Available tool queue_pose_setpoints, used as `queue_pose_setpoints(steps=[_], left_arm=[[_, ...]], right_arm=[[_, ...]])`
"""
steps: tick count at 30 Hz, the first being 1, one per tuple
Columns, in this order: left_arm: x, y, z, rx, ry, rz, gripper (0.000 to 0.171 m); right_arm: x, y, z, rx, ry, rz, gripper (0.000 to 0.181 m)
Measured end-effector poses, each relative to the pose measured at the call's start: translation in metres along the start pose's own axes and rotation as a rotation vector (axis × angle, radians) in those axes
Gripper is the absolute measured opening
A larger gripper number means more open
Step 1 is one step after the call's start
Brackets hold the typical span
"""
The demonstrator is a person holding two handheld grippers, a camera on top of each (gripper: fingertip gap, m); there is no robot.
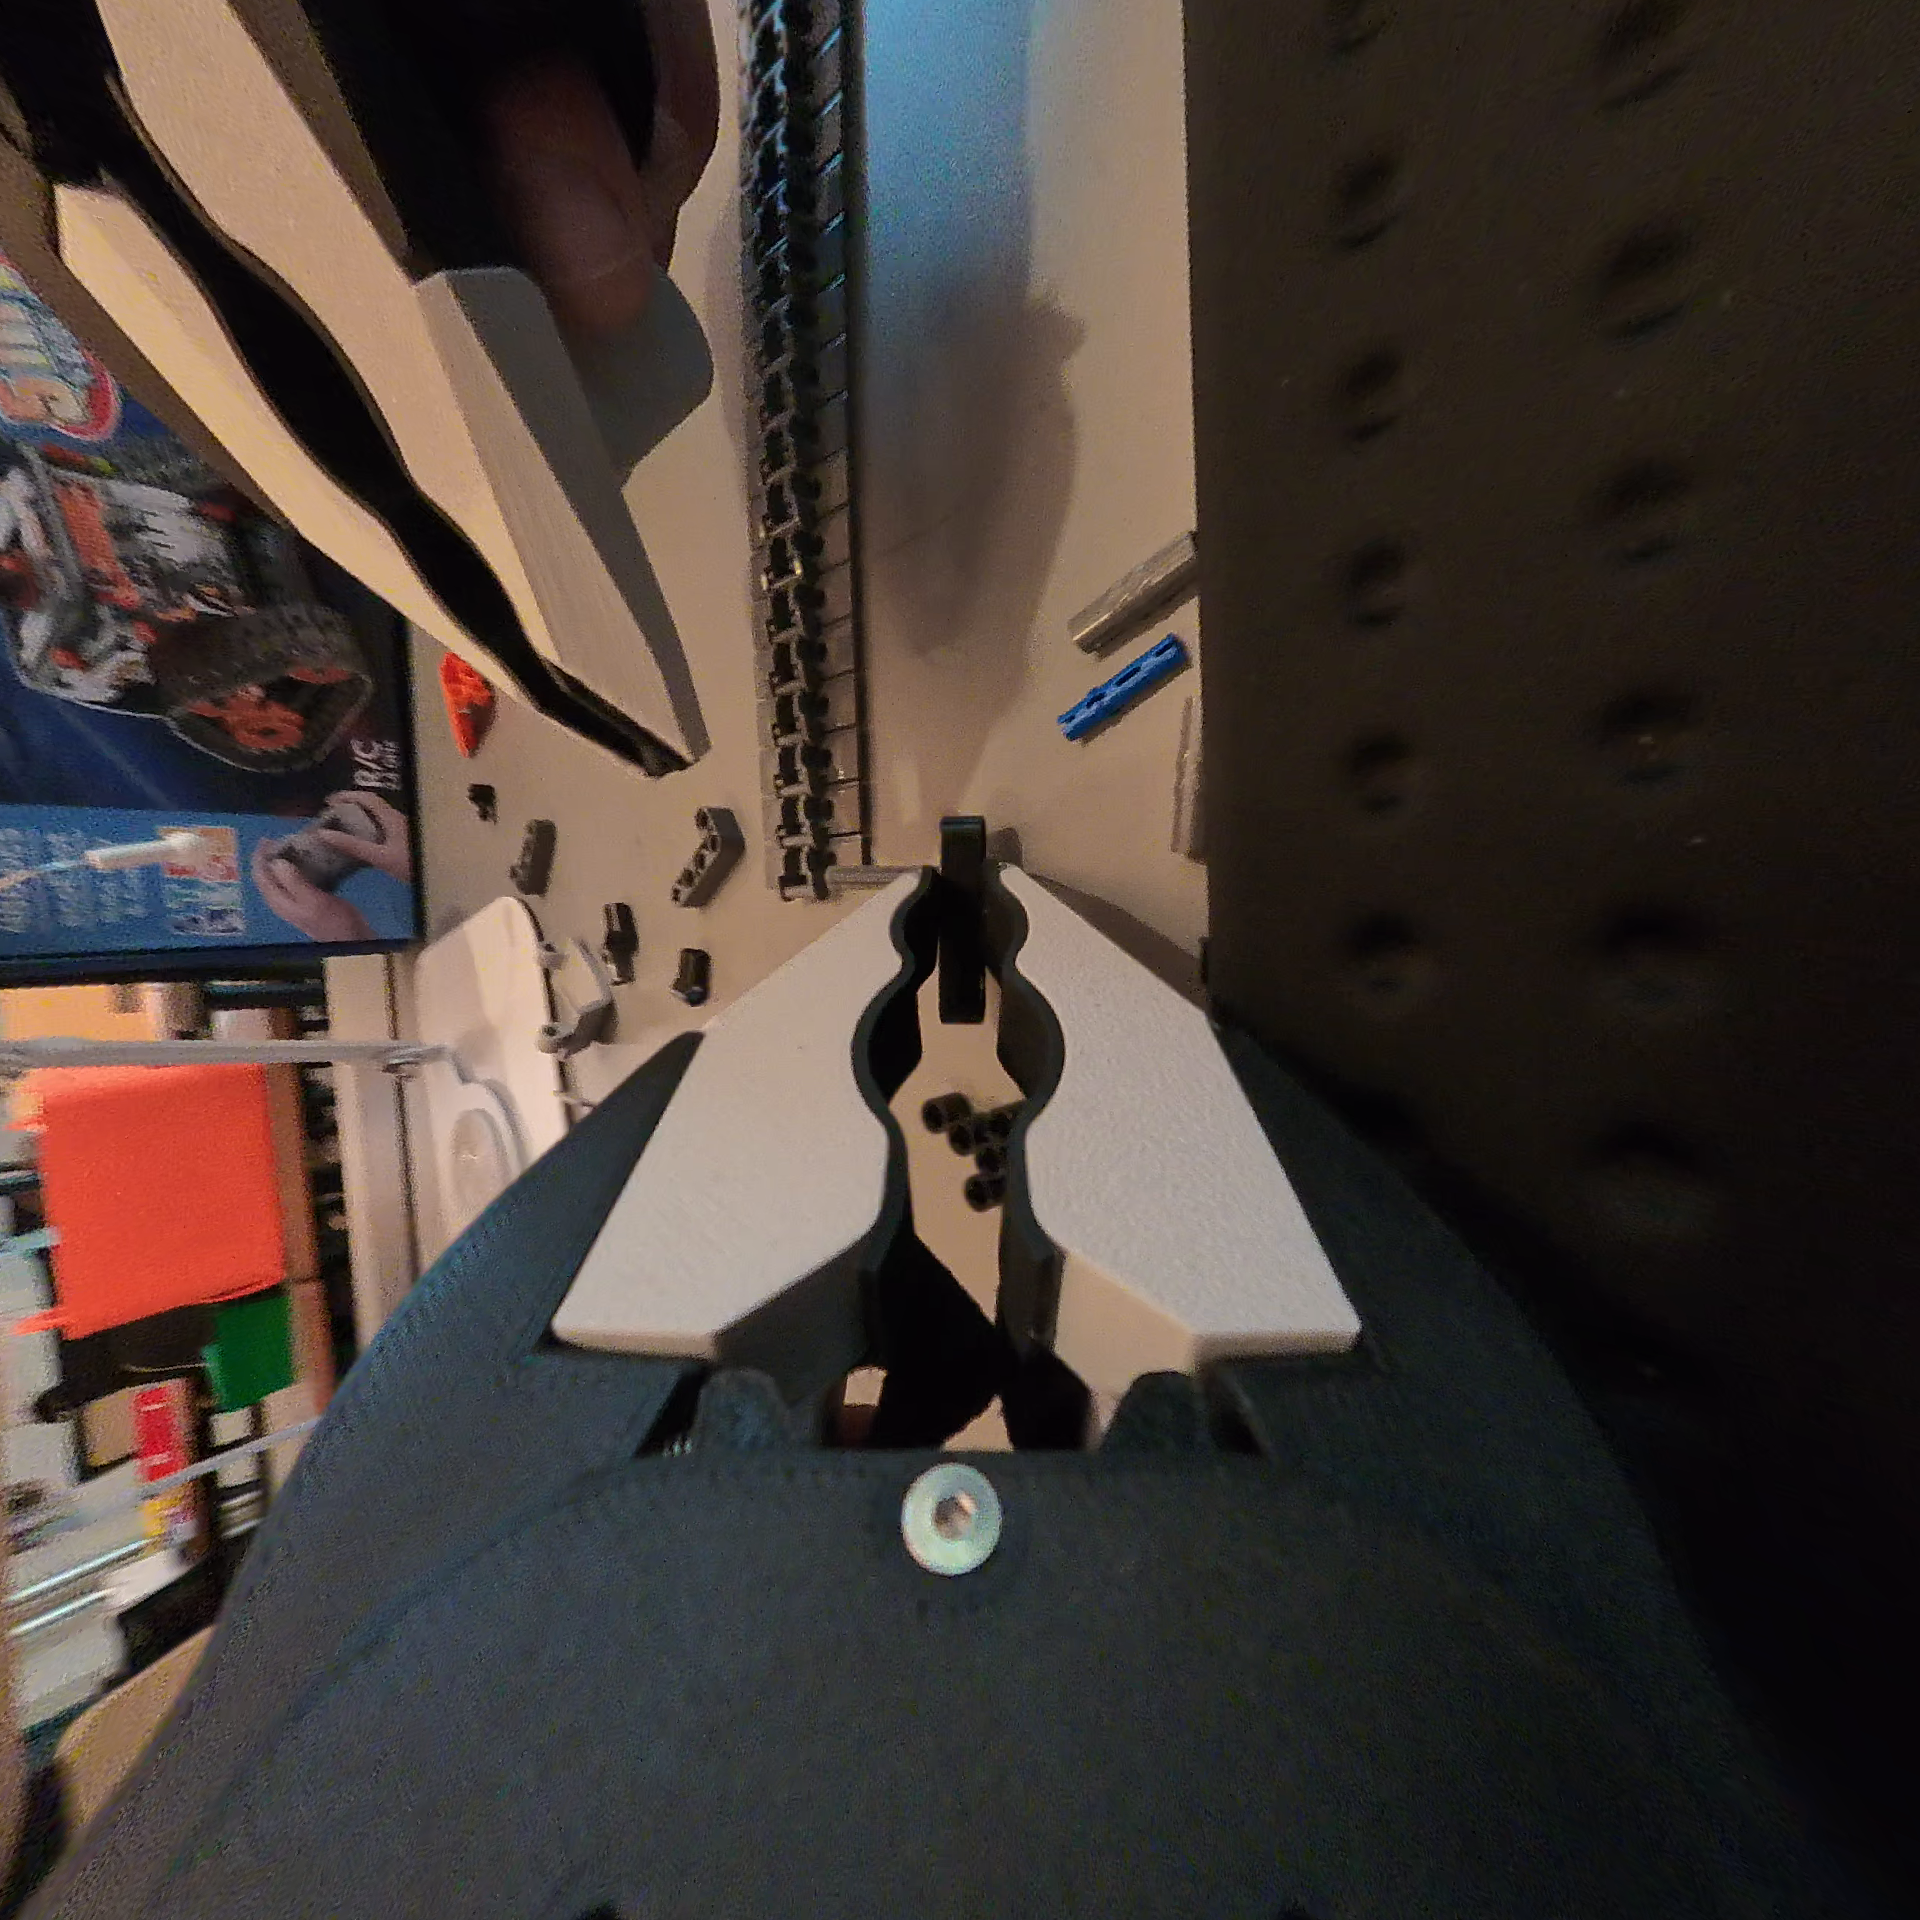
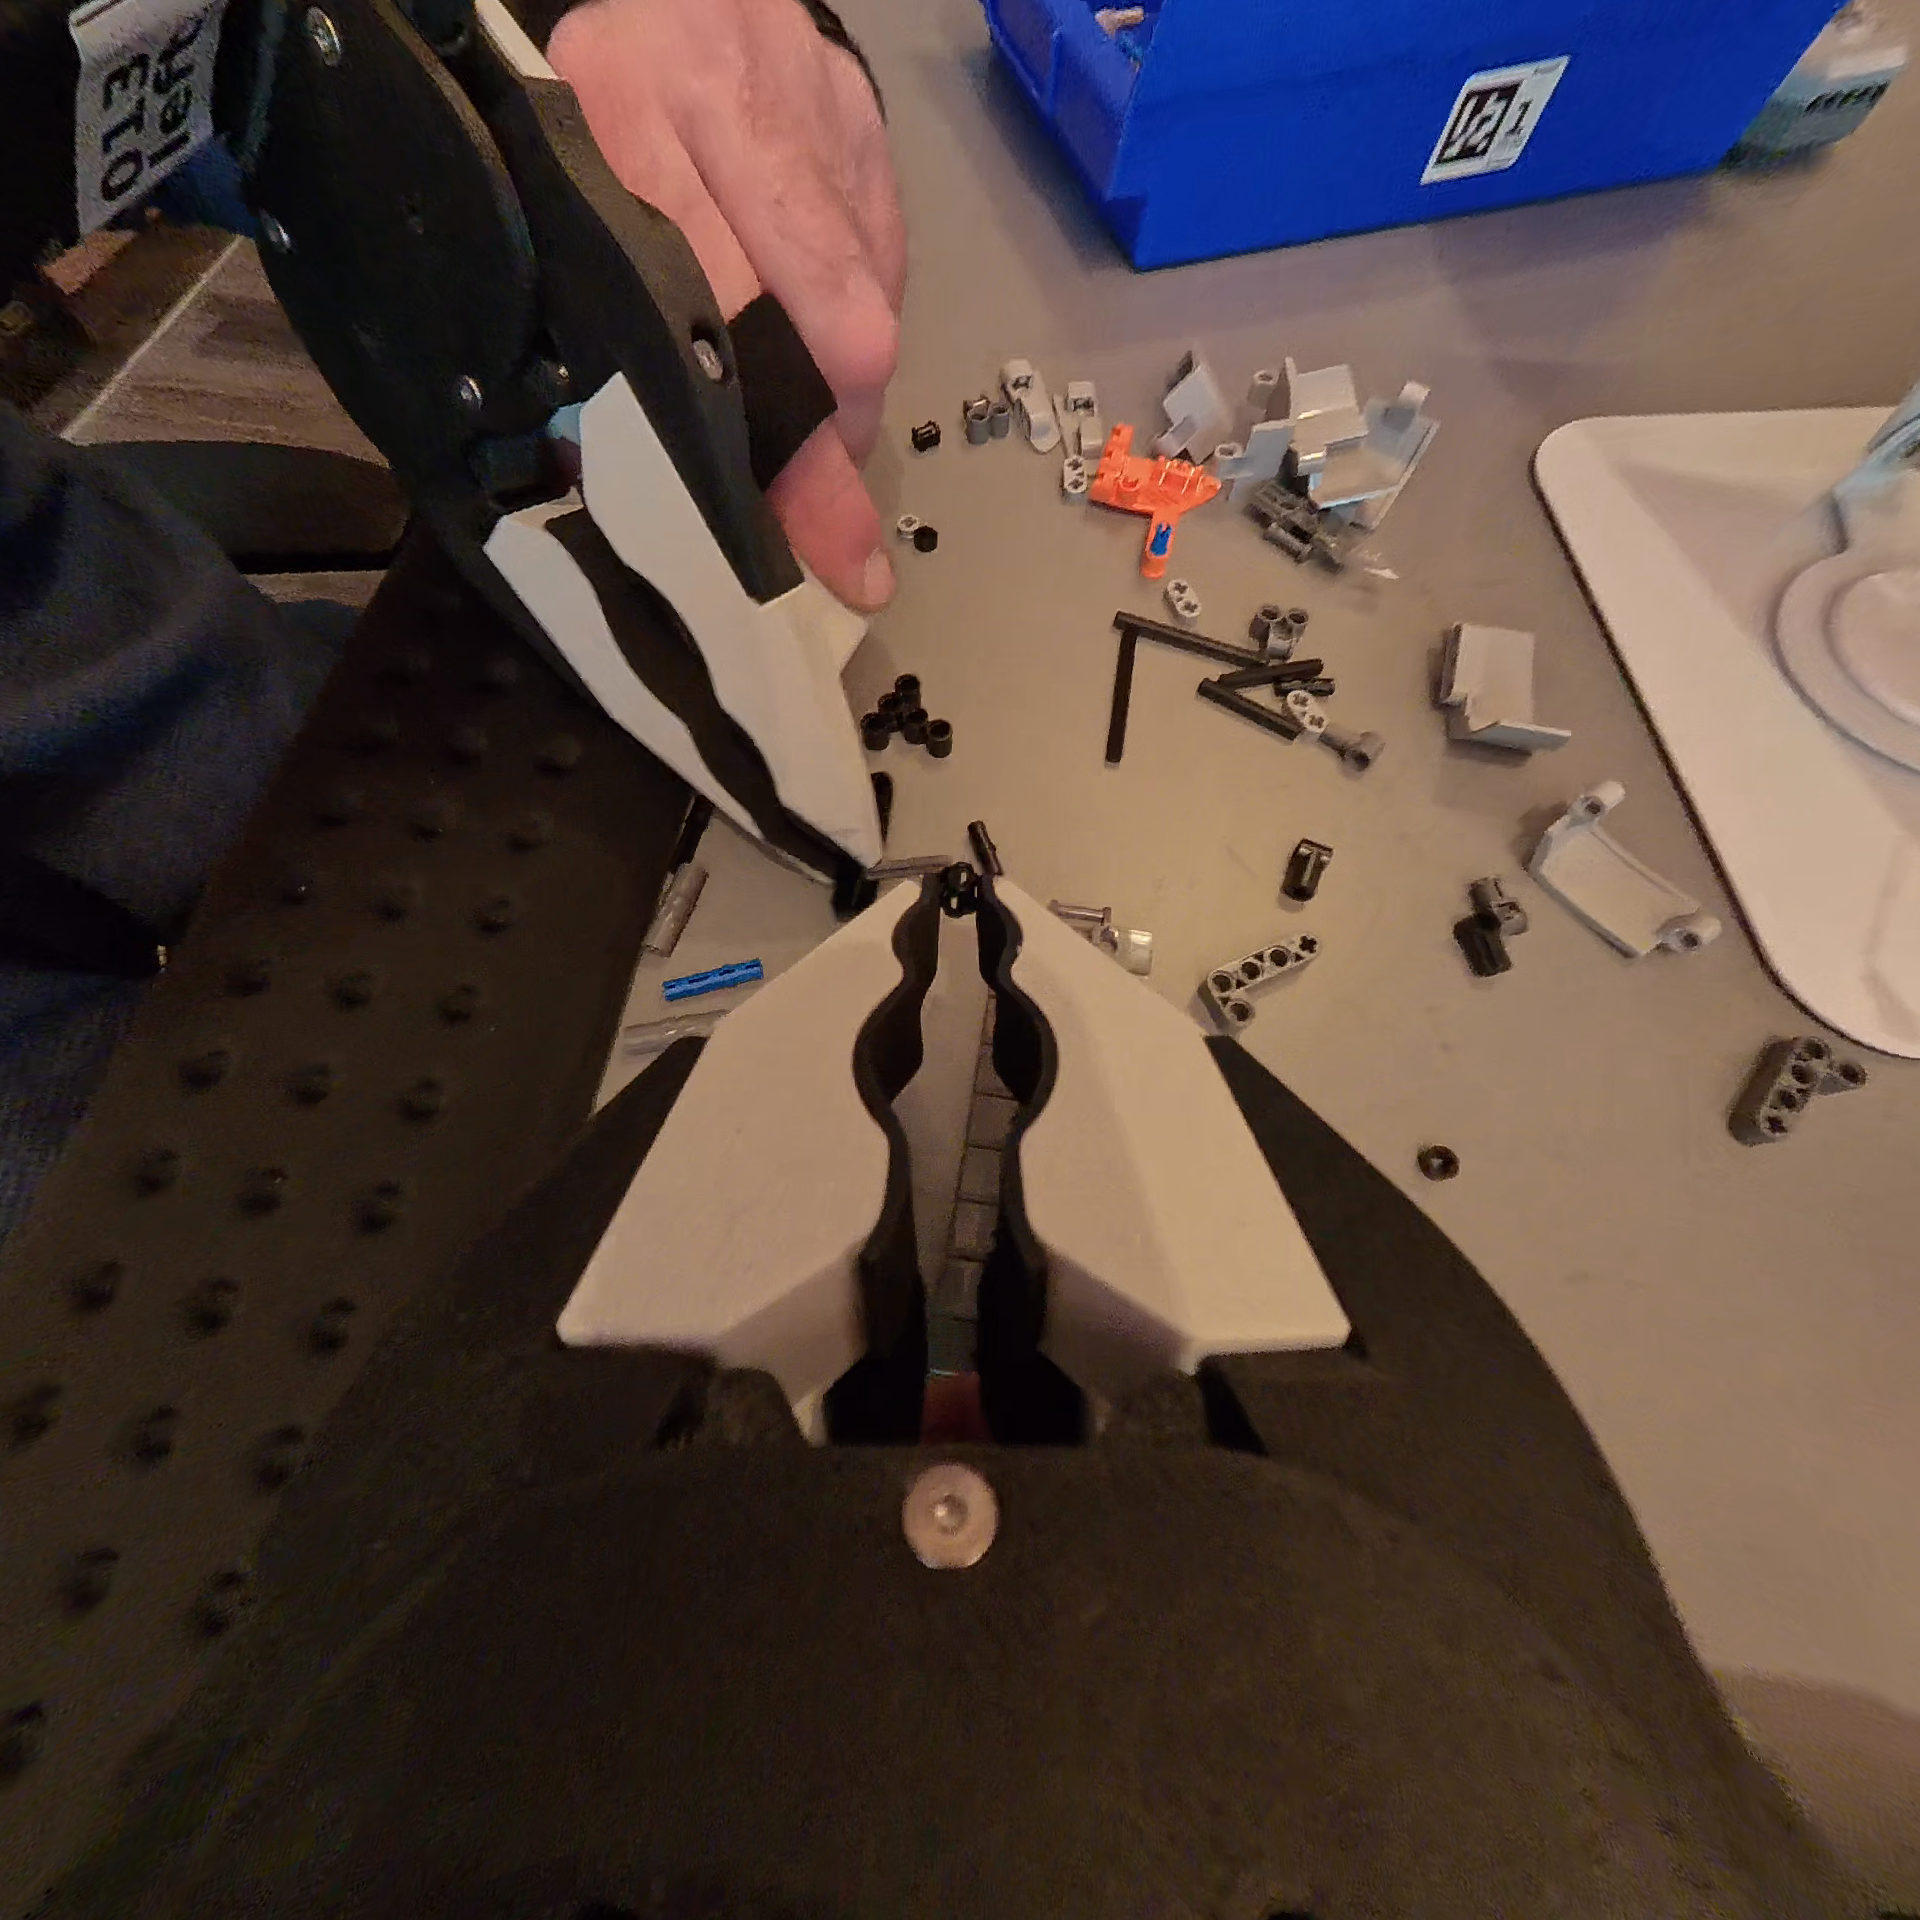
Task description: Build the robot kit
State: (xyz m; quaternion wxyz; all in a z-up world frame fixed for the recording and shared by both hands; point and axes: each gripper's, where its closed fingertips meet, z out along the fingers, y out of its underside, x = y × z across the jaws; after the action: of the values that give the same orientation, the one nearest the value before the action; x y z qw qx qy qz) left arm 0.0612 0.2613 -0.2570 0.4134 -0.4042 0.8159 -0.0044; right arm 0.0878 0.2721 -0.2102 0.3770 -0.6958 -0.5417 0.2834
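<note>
Grippers both clamped: left gripper [image 1: 961,883] on black pin [image 1: 962,914], right gripper [image 2: 961,883] on small black connector [image 2: 961,891], above grey track strip [image 2: 982,1153].

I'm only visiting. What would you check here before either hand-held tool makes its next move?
1. Left tool shut on the black piece: ok.
2. Right tool shut on the small black pin: ok.
3. Tips of the two tools close together: ok.
4. Grey track lying flat on the table: ok.
5. Pin lined up with the piece: cannot tell.
</note>
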Motion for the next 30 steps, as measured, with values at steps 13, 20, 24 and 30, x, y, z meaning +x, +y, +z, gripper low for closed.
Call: queue_pose_setpoints(steps=[13,20,24,30], left_arm=[[0.003,-0.004,0.005,0.070,-0.026,0.285,0.007],[0.003,-0.007,0.004,0.110,-0.053,0.312,0.007],[0.003,-0.009,0.004,0.127,-0.057,0.317,0.007],[0.004,-0.011,0.004,0.136,-0.058,0.315,0.007]], right_arm=[[-0.015,0.009,0.012,-0.185,-0.277,0.022,0.004],[-0.013,0.022,0.016,-0.271,-0.367,0.004,0.004],[-0.015,0.024,0.016,-0.271,-0.417,0.002,0.004],[-0.015,0.026,0.017,-0.286,-0.461,-0.017,0.004]])
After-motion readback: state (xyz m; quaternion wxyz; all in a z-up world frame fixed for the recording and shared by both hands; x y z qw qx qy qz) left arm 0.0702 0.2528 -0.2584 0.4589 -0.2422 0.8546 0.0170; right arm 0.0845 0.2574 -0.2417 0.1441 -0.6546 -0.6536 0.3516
